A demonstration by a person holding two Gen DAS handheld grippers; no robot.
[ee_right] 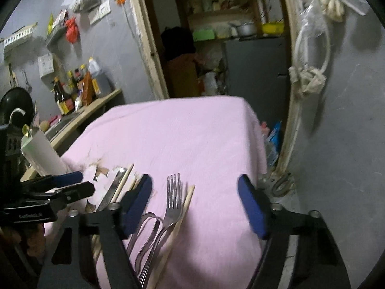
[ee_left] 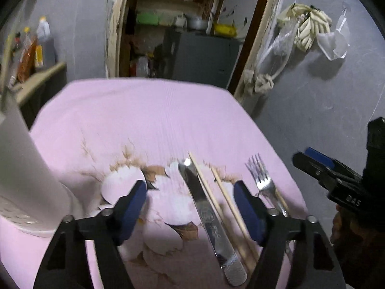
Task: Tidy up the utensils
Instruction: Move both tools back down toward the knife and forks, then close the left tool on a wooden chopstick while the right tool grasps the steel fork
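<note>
On the pink cloth lie a steel knife (ee_left: 207, 214), wooden chopsticks (ee_left: 228, 202) and a fork (ee_left: 263, 180). My left gripper (ee_left: 190, 197) is open and empty, its jaws wide either side of the knife and chopsticks. My right gripper (ee_right: 195, 197) is open and empty above the fork (ee_right: 173, 200) and a single chopstick (ee_right: 179, 219). The knife (ee_right: 113, 187) and chopsticks (ee_right: 125, 180) lie to its left. The right gripper also shows at the right edge of the left wrist view (ee_left: 320, 166). The left gripper shows at the left of the right wrist view (ee_right: 69, 183).
A white cylindrical holder (ee_left: 26, 168) stands at the table's left; it also shows in the right wrist view (ee_right: 43, 154). The pink table (ee_right: 182, 132) ends at a doorway behind. A counter with bottles (ee_right: 74, 91) stands left. A grey wall (ee_left: 324, 101) is at the right.
</note>
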